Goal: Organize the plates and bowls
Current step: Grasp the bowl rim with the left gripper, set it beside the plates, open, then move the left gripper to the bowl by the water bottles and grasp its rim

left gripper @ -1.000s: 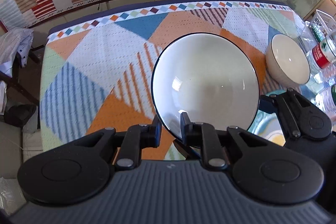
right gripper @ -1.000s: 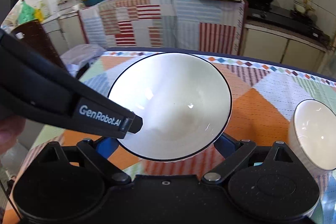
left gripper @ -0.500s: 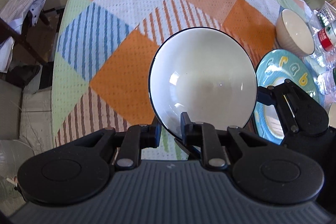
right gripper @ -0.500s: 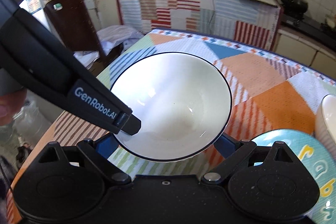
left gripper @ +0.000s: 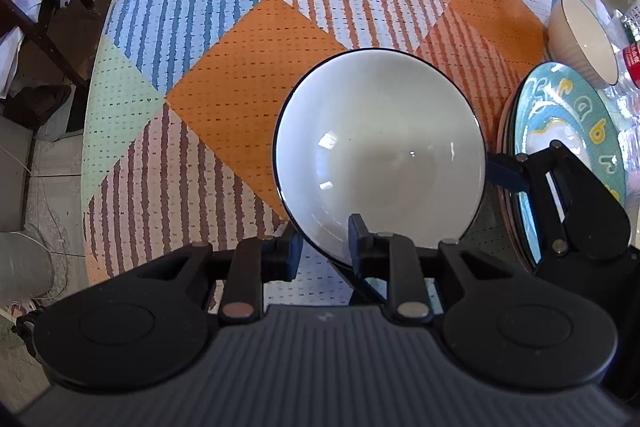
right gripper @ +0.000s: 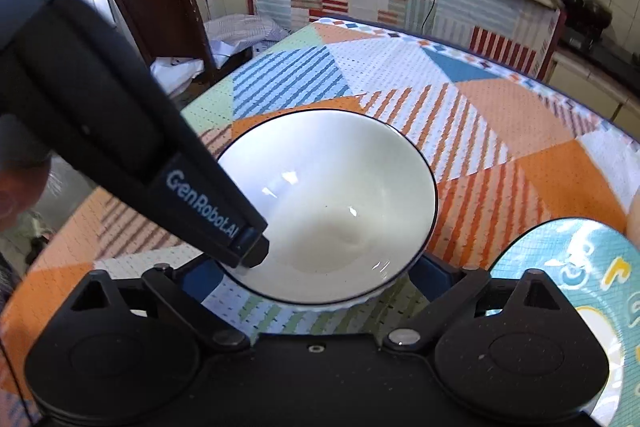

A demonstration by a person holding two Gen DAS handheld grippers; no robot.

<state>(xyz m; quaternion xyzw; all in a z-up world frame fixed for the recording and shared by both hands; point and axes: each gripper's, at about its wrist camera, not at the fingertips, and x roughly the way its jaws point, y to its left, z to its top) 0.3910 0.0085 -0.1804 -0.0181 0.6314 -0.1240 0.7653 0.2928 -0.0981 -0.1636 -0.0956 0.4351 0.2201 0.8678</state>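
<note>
Left gripper [left gripper: 322, 247]: clamped on near rim of white bowl [left gripper: 380, 155], above patterned tablecloth [left gripper: 224, 39]. Right gripper [right gripper: 316, 273]: spread wide, cradling bowl's sides. Teal plate [left gripper: 576, 131] just beside.

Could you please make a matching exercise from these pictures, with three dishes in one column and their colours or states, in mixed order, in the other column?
Column one:
1. white bowl
2. beige bowl
3. plate

Column two:
A. teal, with yellow letters
B. stands on the tablecloth beside the plate, tan outside, cream inside
C. dark thin rim, gripped at its near edge by the left tool, and the right tool spans it from outside

Right pairs: 1-C, 2-B, 3-A
</note>
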